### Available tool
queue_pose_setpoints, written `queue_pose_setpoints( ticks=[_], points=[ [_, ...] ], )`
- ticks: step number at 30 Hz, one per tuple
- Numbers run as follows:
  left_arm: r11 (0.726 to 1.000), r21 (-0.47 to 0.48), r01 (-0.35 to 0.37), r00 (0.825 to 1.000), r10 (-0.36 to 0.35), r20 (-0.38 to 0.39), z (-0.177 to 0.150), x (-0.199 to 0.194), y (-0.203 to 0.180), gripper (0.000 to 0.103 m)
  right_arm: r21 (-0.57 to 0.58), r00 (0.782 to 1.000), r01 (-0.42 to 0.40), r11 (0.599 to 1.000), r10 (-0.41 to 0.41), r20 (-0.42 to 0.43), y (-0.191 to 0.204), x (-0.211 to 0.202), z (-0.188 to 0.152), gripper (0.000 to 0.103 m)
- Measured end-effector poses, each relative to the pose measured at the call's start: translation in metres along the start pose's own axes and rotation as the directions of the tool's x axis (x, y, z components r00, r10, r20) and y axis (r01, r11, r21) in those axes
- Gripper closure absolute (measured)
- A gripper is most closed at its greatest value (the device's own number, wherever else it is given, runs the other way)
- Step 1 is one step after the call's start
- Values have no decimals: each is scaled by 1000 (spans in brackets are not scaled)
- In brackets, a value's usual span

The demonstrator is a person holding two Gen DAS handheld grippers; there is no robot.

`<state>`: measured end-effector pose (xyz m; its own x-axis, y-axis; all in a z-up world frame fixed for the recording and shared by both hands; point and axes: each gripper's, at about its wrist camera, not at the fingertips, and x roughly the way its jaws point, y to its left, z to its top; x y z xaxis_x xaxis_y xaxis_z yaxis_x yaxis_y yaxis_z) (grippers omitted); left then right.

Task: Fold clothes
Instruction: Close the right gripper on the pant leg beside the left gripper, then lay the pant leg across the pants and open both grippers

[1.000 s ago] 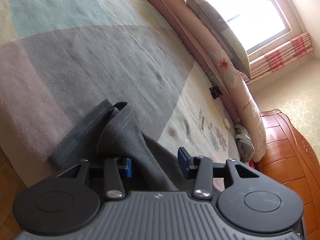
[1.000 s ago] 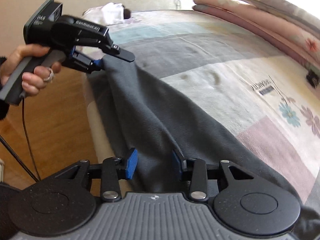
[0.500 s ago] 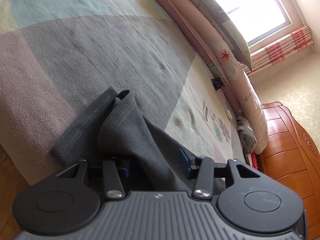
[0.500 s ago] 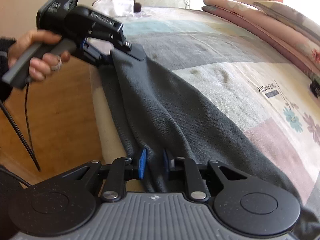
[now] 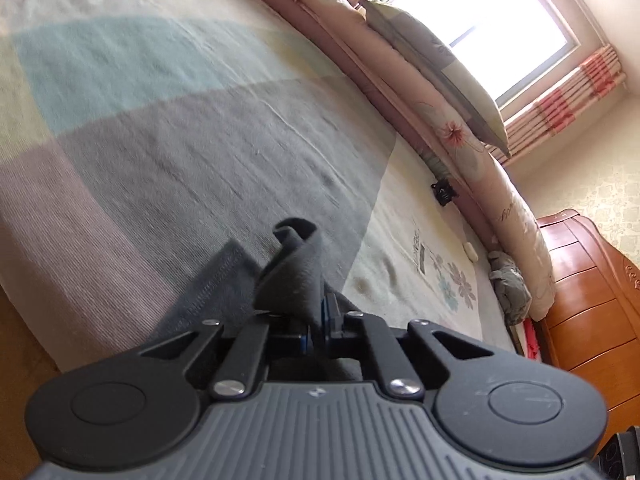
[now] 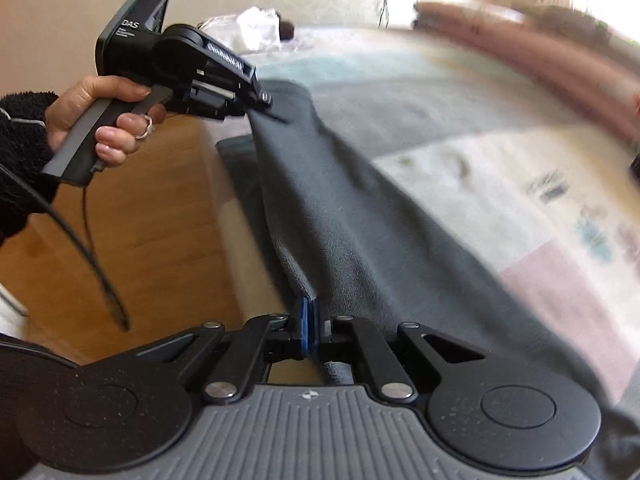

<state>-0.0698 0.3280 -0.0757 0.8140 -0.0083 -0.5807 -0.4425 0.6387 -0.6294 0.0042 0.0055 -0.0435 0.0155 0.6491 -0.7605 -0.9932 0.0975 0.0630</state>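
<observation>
Each black plastic two-finger gripper, the left gripper [image 5: 316, 322] and the right gripper [image 6: 310, 330], has a ribbed grey housing flanked by two round black discs, with silver screw heads on the linkage bars ahead of the housing and blue pads on the fingertips. Seen from the right wrist, the left gripper's boxy black body above its grey pistol handle carries white lettering reading "DAS". The person's left hand [image 6: 102, 118] wears a silver ring and a fuzzy black sleeve [image 6: 22, 152]. Thin black cables [image 6: 94, 256] hang below the handle.

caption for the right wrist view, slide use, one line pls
Both grippers, right gripper and left gripper, clamp one edge of a dark grey garment on the bed.
</observation>
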Motion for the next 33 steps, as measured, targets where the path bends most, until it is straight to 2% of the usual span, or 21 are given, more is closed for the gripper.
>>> queue_pose_setpoints(
  ticks=[5,8,9,10,13,15,17,19,22,25,26,28,30,33],
  points=[
    [995,-9,-96,995,96,19,2,-9,13,94,48,996,-80,996,82,-44,-3,4,-4,96],
    [974,84,-210,976,204,78,7,-18,2,94,54,999,-50,997,51,-12,-3,-4,-4,87],
    [973,110,-201,978,193,82,7,-20,-5,94,61,999,-41,997,41,0,-3,-8,-4,87],
    [974,134,-180,982,171,81,7,-20,-11,94,65,999,-31,997,31,10,-4,-10,-4,87],
    [976,215,-36,999,37,-3,-2,-12,-38,85,83,1000,5,997,-8,30,-6,-16,-6,86],
    [956,284,75,993,-47,-104,-18,5,-62,79,104,999,30,994,-33,35,-9,-19,-9,85],
    [930,327,170,975,-110,-194,-38,22,-83,79,130,997,58,990,-63,37,-13,-22,-13,84],
    [904,346,253,948,-160,-275,-57,39,-101,79,164,995,88,983,-94,33,-19,-29,-21,81],
    [892,308,332,904,-206,-375,-80,62,-112,77,225,990,126,966,-135,28,-29,-40,-36,75],
    [882,381,278,918,-128,-375,-92,74,-111,77,301,980,183,936,-196,15,-40,-49,-54,63],
    [880,398,259,927,-112,-357,-91,75,-107,85,326,976,202,924,-216,10,-43,-52,-60,60],
    [907,372,195,947,-76,-312,-79,68,-90,85,374,967,238,896,-256,-2,-50,-58,-71,58],
    [921,371,118,966,-20,-257,-66,56,-68,94,418,957,268,868,-289,-12,-56,-63,-83,56],
    [935,354,19,976,61,-211,-48,42,-44,97,481,943,302,823,-332,-23,-63,-67,-98,53]
  ],
)
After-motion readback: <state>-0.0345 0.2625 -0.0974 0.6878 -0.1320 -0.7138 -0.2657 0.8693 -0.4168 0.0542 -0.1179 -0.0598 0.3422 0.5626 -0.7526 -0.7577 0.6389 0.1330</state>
